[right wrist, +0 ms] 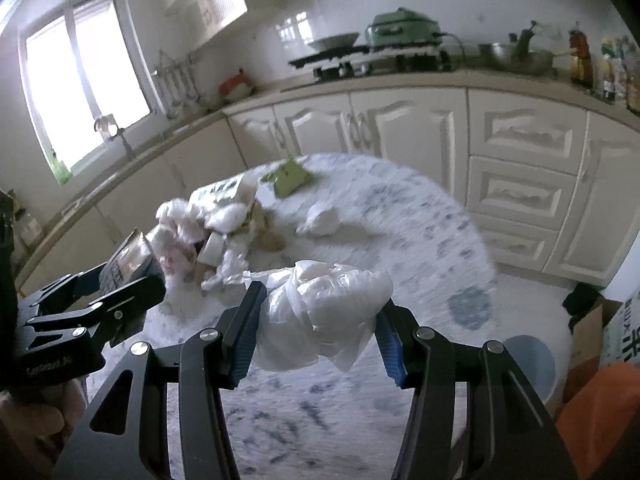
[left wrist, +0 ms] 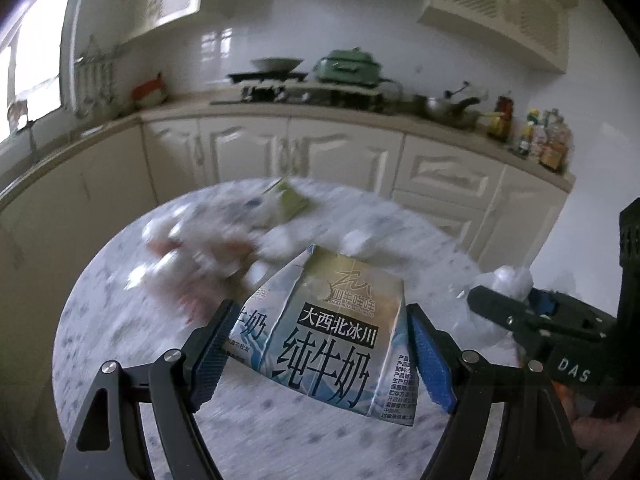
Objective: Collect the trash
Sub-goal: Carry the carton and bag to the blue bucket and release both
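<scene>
A: What's the left claw [left wrist: 324, 344] doing?
B: It's clamping a flattened milk carton [left wrist: 332, 332] above the counter [left wrist: 120, 320].
A: And the right claw [right wrist: 320, 336]?
B: It's squeezing a crumpled white plastic bag [right wrist: 324, 312], with the trash pile [right wrist: 208, 232] sitting behind it.

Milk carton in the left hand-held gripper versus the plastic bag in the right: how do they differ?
The milk carton is flattened, creased card with printed text; the plastic bag is a crumpled, plain, translucent white wad. The carton keeps straight edges; the bag bulges shapelessly. Both are clamped between blue pads, held above the round table.
</scene>
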{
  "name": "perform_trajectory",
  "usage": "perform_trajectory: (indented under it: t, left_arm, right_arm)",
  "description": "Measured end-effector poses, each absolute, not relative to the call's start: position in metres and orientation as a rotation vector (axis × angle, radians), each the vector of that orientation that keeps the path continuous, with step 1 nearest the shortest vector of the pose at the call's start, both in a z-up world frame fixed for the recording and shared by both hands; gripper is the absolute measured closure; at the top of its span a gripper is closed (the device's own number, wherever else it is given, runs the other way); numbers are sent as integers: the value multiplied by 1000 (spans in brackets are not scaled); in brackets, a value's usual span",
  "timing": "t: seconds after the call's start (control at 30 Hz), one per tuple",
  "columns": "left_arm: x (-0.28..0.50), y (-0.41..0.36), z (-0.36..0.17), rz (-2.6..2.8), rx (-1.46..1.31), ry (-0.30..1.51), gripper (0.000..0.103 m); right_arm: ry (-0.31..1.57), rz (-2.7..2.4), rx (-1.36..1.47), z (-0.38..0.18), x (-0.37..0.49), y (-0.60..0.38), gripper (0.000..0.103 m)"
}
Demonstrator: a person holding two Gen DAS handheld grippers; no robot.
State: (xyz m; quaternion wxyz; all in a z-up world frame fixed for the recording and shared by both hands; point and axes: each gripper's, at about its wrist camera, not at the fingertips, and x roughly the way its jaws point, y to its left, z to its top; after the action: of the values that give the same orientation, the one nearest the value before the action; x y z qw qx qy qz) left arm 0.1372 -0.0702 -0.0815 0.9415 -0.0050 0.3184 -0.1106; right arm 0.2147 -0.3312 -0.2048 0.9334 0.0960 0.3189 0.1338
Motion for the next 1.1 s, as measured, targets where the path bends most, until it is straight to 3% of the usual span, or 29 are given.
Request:
perform_trajectory:
  t: [0.53,0.83,1.1]
  left_arm:
    - [202,-222,-76,-532,111,669,26]
    - [289,-341,-125,-667,236,834,26]
    - [374,-459,-199,-677,379,1030,26]
  right_arm:
    - [547,-37,289,-182,195,-503,50]
    - [667,-216,428,-253,205,-613,50]
    - [798,-276,565,-343,232,-679,50]
